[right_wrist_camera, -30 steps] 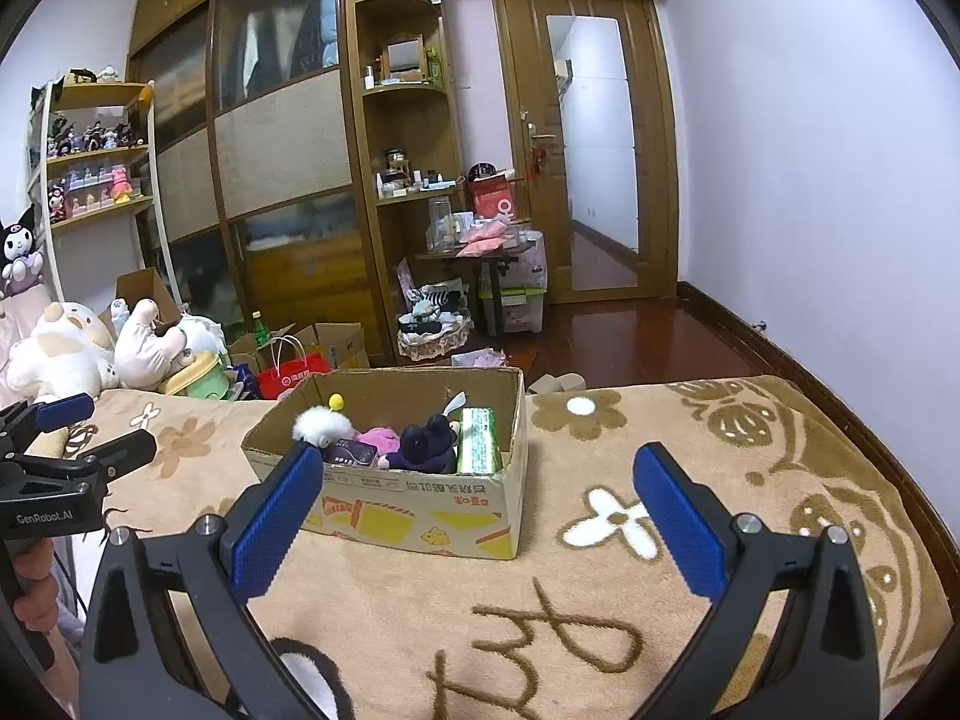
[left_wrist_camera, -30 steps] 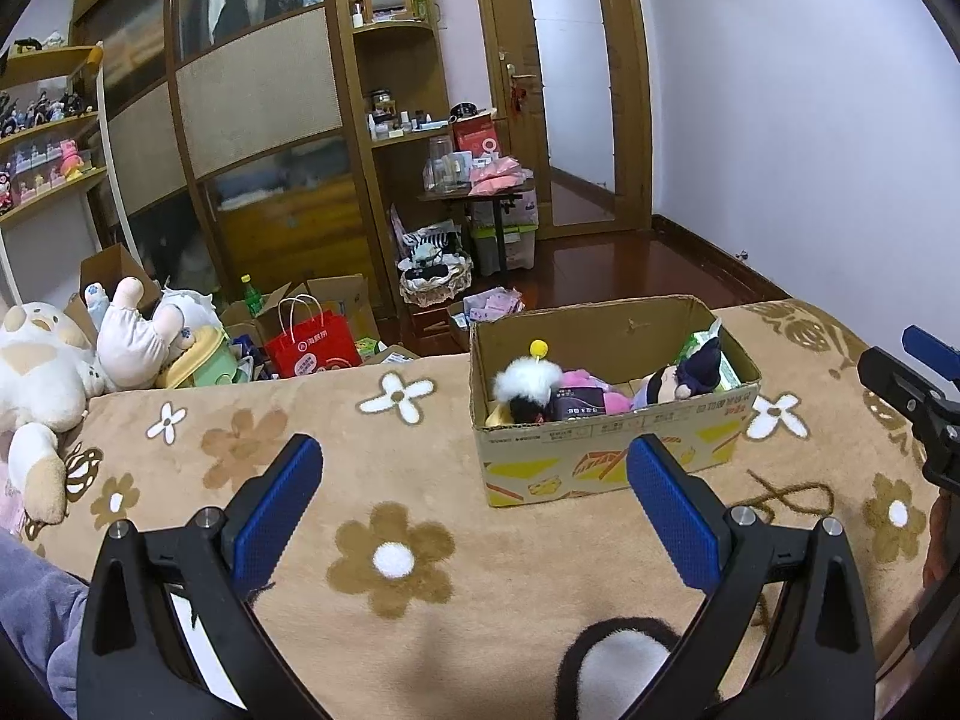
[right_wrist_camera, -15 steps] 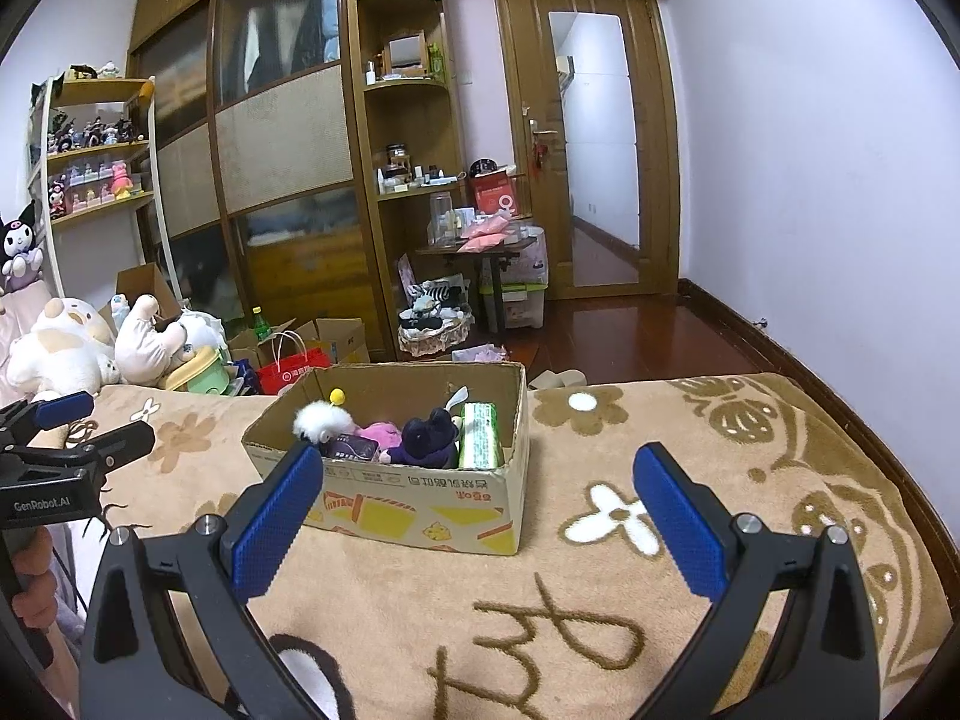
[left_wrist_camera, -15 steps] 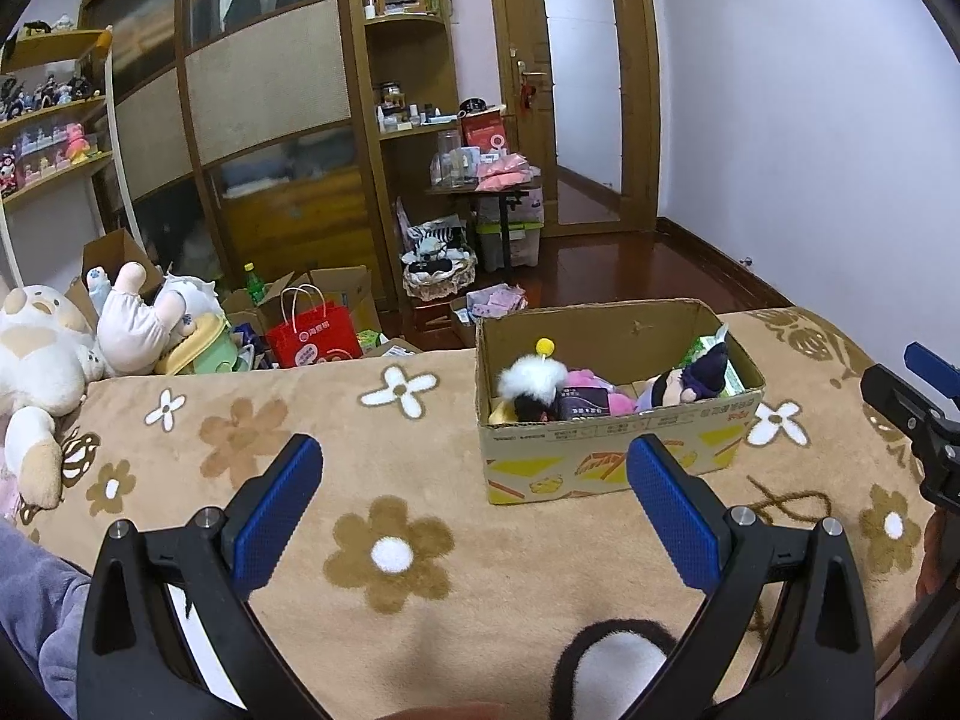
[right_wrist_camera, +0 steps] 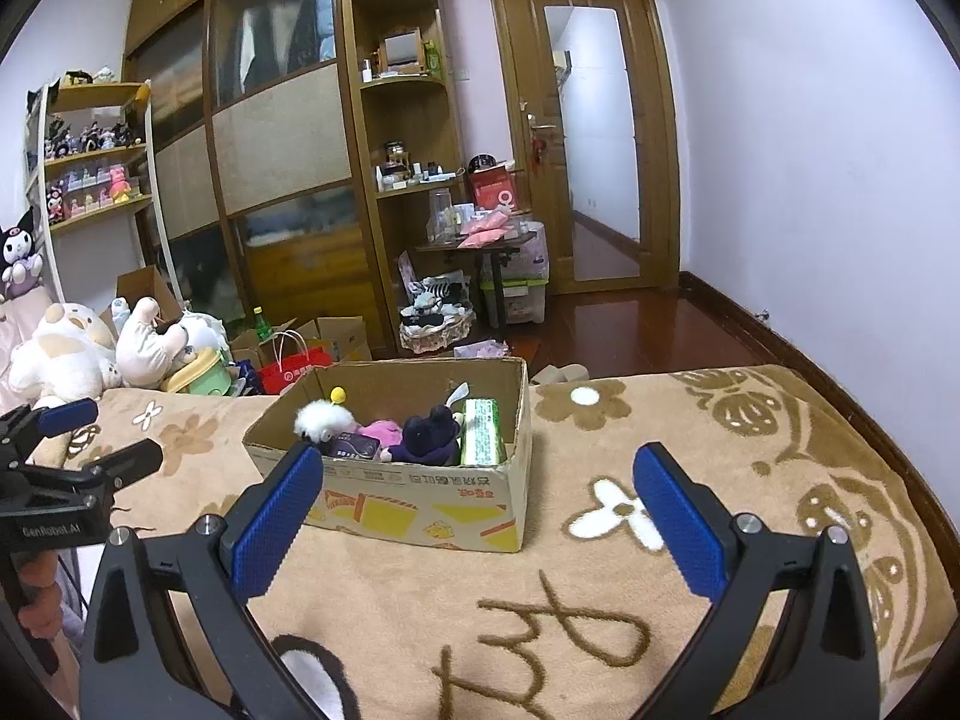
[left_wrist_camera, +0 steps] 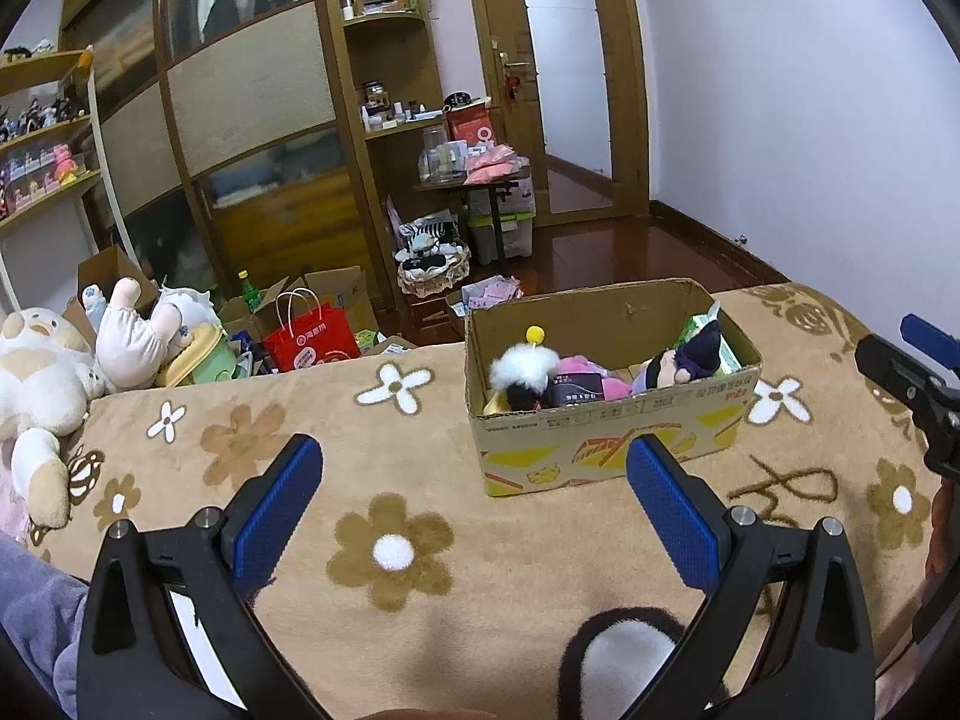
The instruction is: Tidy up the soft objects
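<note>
Left wrist view has the cardboard box (left_wrist_camera: 606, 420) right of centre on the flowered blanket (left_wrist_camera: 390, 480), with the left gripper (left_wrist_camera: 474, 498) at the bottom of the frame, its blue pads wide apart and holding nothing. Inside the box sit the soft toys: a white fluffy plush (left_wrist_camera: 521, 367) with a yellow bobble, a pink plush (left_wrist_camera: 591, 375), and a dark purple plush (left_wrist_camera: 690, 357). In the right wrist view the right gripper (right_wrist_camera: 474, 504) is likewise spread and empty, and the box (right_wrist_camera: 420, 498) lies just above it, with a green packet (right_wrist_camera: 480, 438) against its right inner wall.

These toys look light and squashy; they should give under the pads, so a pinch across the body or head seems safer than on the thin bobble stalk. More plushies (left_wrist_camera: 42, 372) lie at the left edge, near the blanket's far rim.

What lies lower in the box is hidden by its front wall. The dark label beside the pink plush is too small to read.
</note>
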A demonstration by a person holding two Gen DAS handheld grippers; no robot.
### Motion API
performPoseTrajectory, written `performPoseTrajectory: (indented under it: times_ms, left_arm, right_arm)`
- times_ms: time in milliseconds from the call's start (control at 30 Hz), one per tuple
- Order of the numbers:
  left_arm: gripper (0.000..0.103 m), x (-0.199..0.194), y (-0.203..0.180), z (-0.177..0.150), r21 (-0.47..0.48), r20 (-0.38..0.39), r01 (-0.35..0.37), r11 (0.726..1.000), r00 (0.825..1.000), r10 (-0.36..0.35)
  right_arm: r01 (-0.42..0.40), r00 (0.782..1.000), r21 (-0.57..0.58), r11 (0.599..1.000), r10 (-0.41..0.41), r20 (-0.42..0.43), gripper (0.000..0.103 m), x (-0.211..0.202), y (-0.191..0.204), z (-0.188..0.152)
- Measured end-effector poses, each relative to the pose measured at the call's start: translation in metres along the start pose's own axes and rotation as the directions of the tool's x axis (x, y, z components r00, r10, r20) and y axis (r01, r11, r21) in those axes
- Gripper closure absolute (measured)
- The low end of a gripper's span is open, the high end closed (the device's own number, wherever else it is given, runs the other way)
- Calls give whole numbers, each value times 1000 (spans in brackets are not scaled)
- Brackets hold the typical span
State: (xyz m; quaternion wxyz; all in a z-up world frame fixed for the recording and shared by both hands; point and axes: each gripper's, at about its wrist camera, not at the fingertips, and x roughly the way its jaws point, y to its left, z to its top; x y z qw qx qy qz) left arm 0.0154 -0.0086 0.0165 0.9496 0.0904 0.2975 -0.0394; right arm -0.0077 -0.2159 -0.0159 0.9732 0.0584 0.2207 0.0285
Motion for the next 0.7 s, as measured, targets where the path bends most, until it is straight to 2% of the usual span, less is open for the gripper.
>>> performPoseTrajectory:
  times_ms: [700]
  left_arm:
    - [3, 0, 1, -1, -2, 0, 6, 1000, 1000, -6]
  right_arm:
    - [4, 1000, -6, 1000, -4, -1, 0, 0, -1, 0]
